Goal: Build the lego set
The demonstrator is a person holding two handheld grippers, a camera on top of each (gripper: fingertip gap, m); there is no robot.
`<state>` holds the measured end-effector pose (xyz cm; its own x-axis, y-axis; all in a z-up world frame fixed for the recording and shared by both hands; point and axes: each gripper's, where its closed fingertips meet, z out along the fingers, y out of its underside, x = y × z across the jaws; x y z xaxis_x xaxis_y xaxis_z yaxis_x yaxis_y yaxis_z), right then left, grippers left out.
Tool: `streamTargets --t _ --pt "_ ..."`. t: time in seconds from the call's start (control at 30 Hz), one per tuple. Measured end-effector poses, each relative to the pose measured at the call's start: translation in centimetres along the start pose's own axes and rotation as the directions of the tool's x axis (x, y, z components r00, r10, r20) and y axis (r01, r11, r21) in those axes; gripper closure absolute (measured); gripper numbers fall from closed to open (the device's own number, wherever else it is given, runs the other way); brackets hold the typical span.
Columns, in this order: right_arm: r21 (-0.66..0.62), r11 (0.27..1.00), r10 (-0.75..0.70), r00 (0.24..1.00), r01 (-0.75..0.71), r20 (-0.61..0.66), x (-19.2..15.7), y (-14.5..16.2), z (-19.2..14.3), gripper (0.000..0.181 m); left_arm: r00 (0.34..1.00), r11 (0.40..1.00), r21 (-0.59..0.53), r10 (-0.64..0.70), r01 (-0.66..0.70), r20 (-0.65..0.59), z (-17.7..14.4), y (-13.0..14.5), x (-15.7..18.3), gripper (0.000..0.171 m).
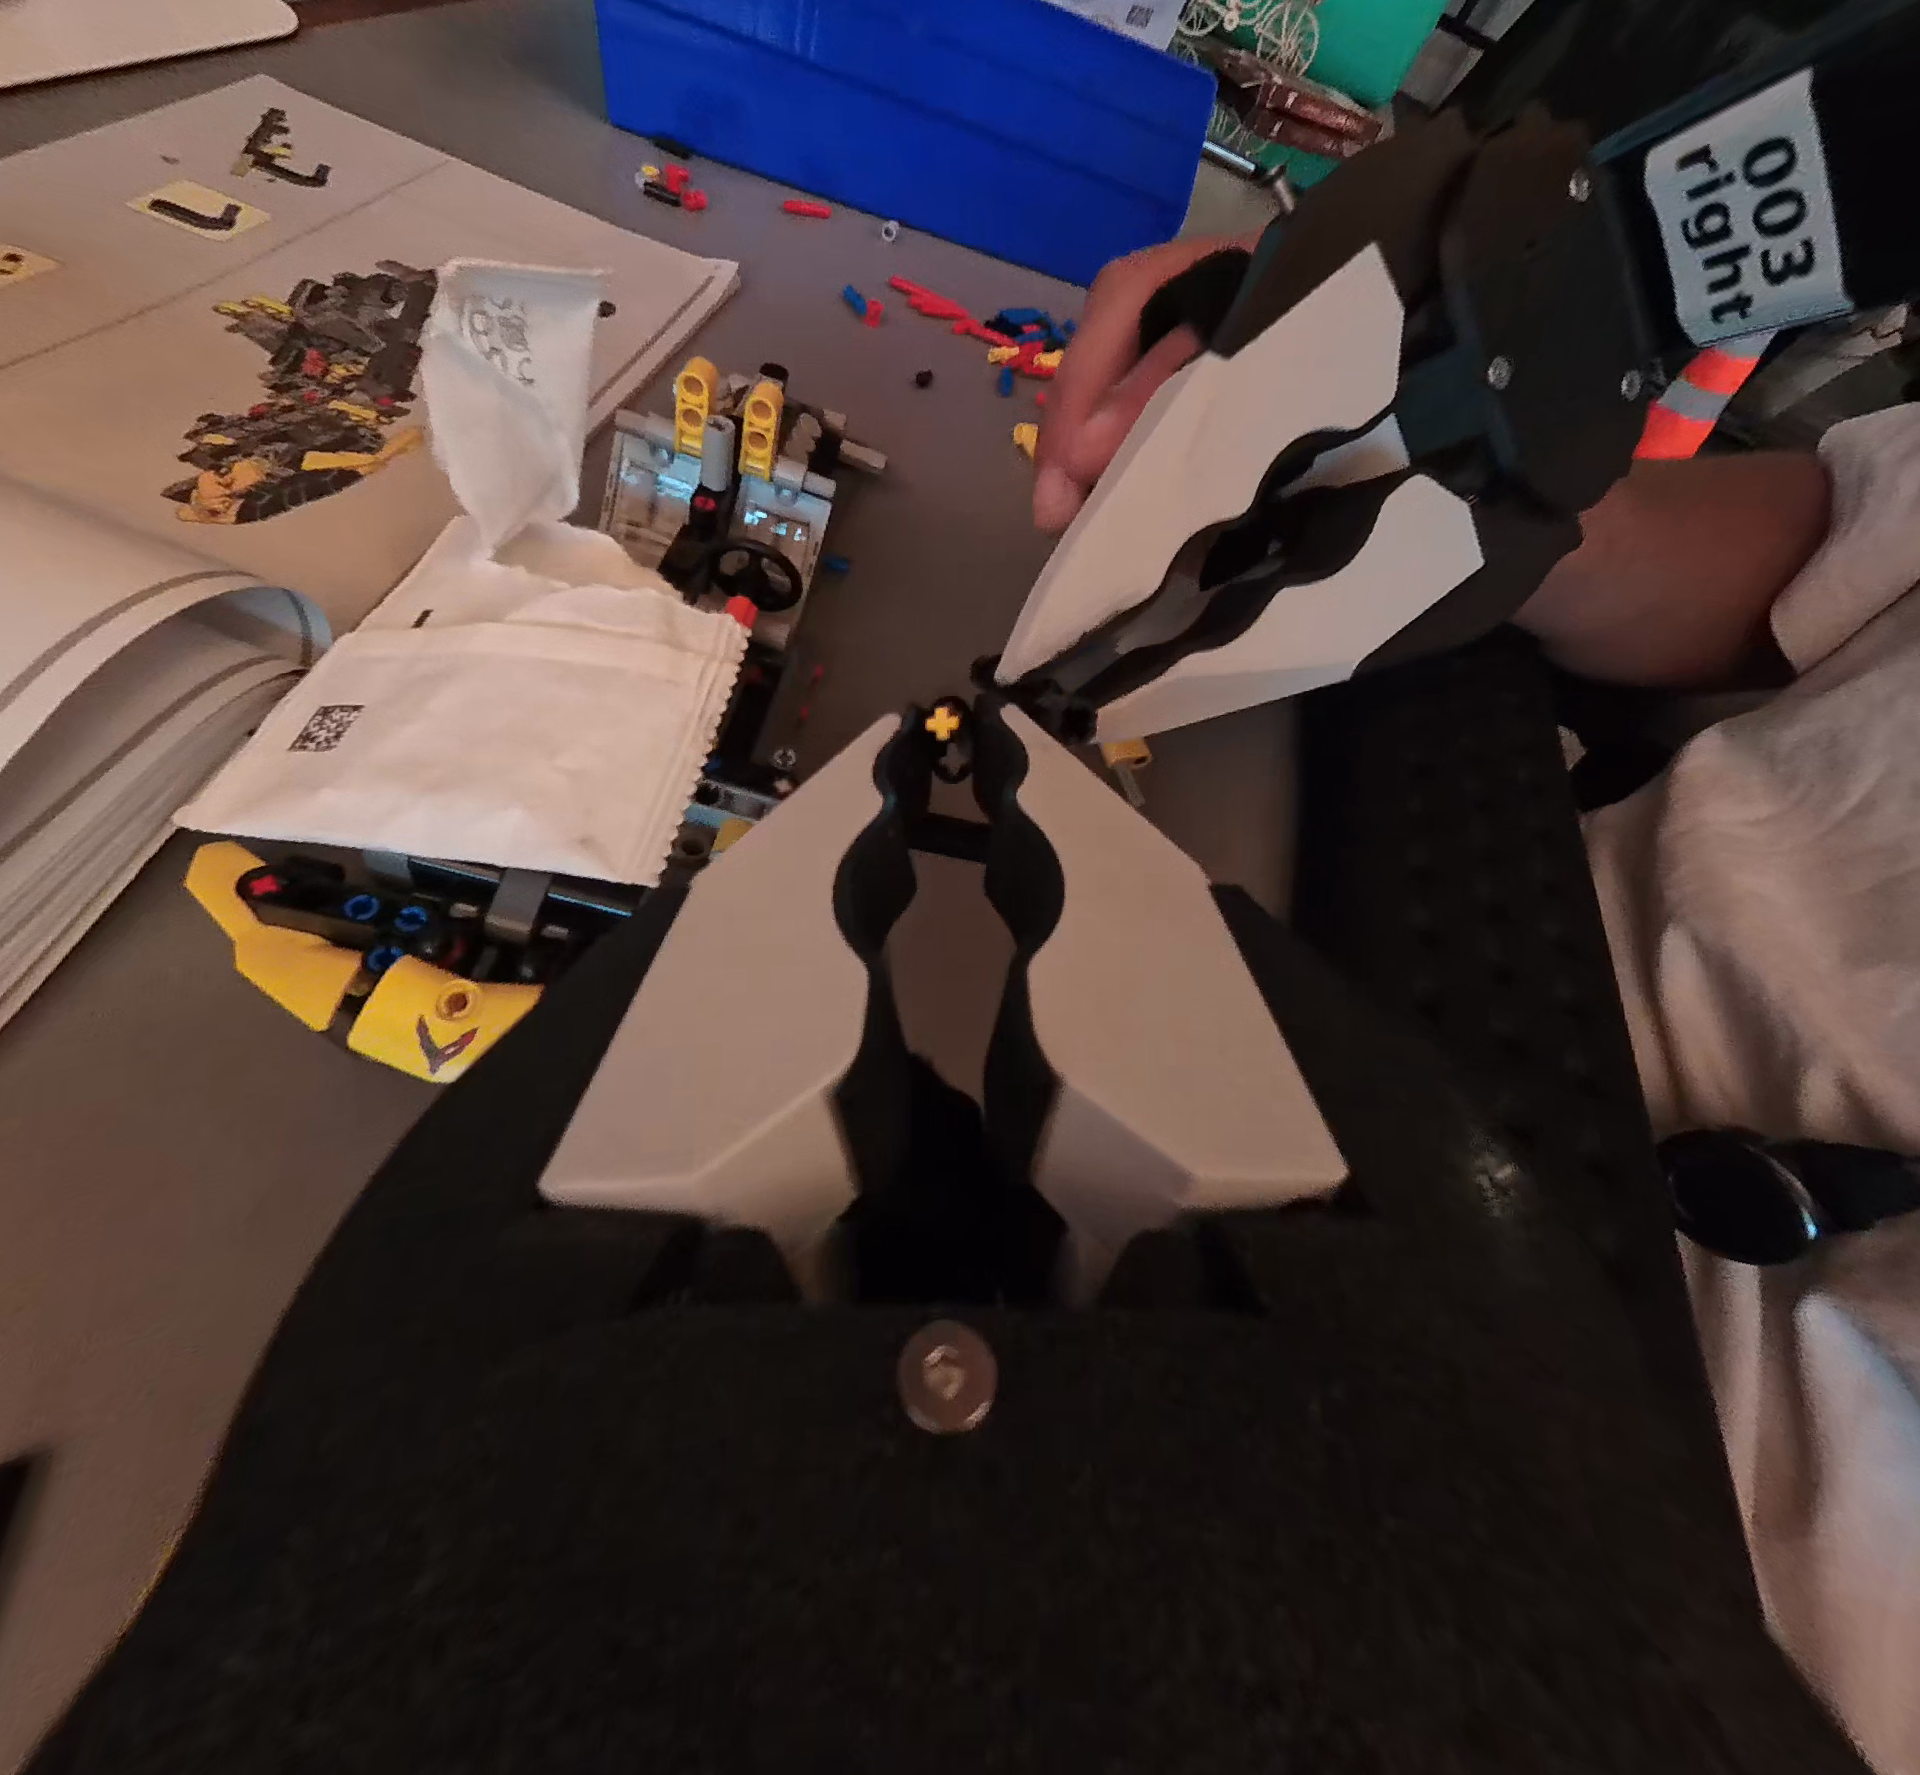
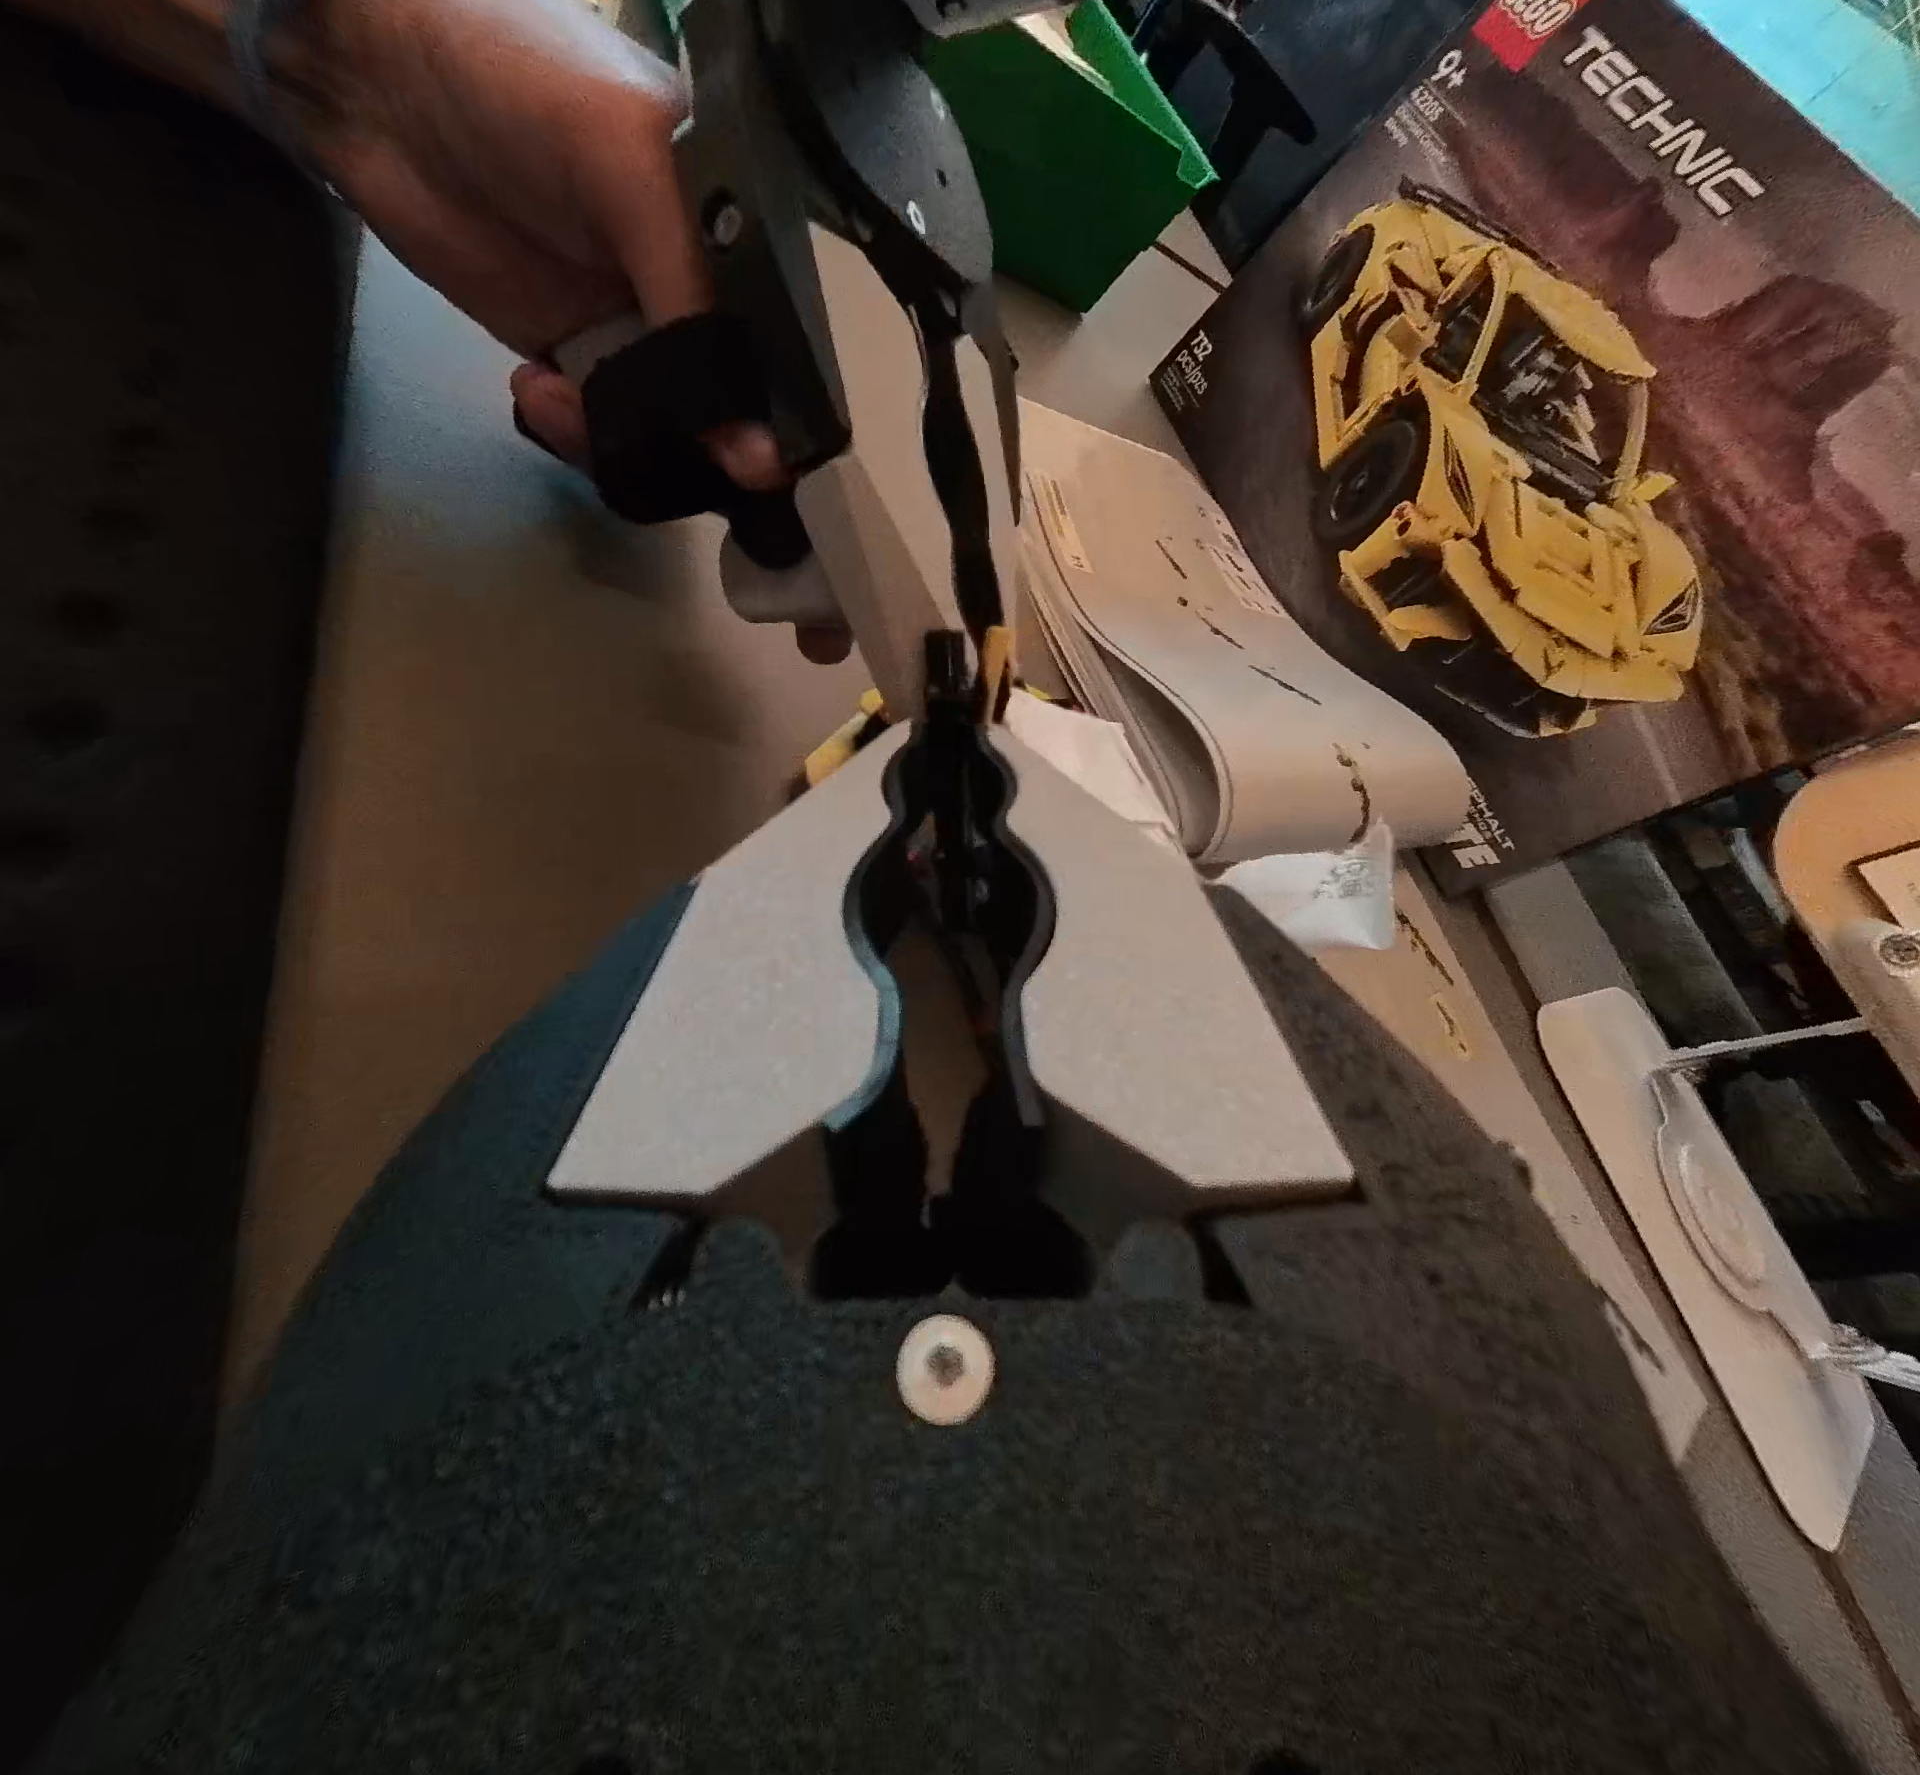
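While meeting tip to tip above bench [image 1: 935, 530]: left claw [image 1: 943, 738] pinching small black piece with yellow cross axle [image 1: 941, 723]; right claw [image 2: 951, 686] pinching black pin [image 2: 945, 660]. Behind, partly built yellow car [image 1: 416, 946] under white bag [image 1: 488, 707]; farther, open manual [image 1: 208, 323], blue bin [image 1: 883, 63].

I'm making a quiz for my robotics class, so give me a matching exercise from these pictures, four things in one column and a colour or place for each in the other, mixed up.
Things:
1. storage bin
2. paper bag
3. left gripper
4. instruction booklet

Descriptions:
A. lying open on the table's left side
B. blue, at the back of the table
C. white, draped over the part-built car
D. shut on a small black piece with a yellow cross

Pairs: 1-B, 2-C, 3-D, 4-A
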<state>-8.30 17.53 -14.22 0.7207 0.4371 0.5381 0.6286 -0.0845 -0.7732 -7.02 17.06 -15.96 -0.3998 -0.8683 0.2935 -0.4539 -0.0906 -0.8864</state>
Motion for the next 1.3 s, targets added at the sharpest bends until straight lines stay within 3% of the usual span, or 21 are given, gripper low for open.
streamTargets --t 0.27,0.4,0.47,0.57,0.63,0.87,1.03,1.3 --pt "-0.01 1.0 -0.017 1.0 0.017 0.006 -0.4 0.4 0.1 0.175 0.988 0.992 -0.037 0.125 -0.122 0.092 0.0 0.1 -0.3 0.167" --pt "0.015 0.977 -0.21 0.974 0.212 -0.086 0.0 -0.8 -0.6 0.174 0.974 0.979 0.024 0.199 -0.203 0.111 -0.5 -1.2 0.6 0.167" --pt "0.017 0.922 -0.378 0.905 0.388 -0.194 0.4 -2.0 -1.4 0.174 0.956 0.956 0.089 0.267 -0.279 0.122 -1.1 -2.5 1.4 0.167" --pt "-0.072 0.774 -0.616 0.723 0.629 -0.313 0.5 -2.8 -2.1 0.175 0.906 0.904 0.148 0.369 -0.402 0.209 -2.1 -3.9 1.7 0.167" --pt "-0.109 0.7 -0.69 0.627 0.706 -0.361 0.6 -3.3 -2.5 0.175 0.889 0.886 0.165 0.389 -0.433 0.241 -2.7 -4.3 1.7 0.167" --pt "-0.14 0.643 -0.705 0.51 0.753 -0.493 1.9 -5.0 -4.1 0.174 0.903 0.857 0.294 0.375 -0.424 0.208 -4.3 -5.8 3.1 0.167" --pt "-0.146 0.645 -0.693 0.493 0.75 -0.526 2.4 -5.4 -4.5 0.174 0.9 0.837 0.333 0.399 -0.435 0.173 -4.4 -6.0 4.3 0.166" --pt "-0.134 0.679 -0.668 0.531 0.722 -0.522 2.8 -5.0 -4.4 0.174 0.911 0.841 0.351 0.385 -0.411 0.145 -4.5 -6.1 4.5 0.167"
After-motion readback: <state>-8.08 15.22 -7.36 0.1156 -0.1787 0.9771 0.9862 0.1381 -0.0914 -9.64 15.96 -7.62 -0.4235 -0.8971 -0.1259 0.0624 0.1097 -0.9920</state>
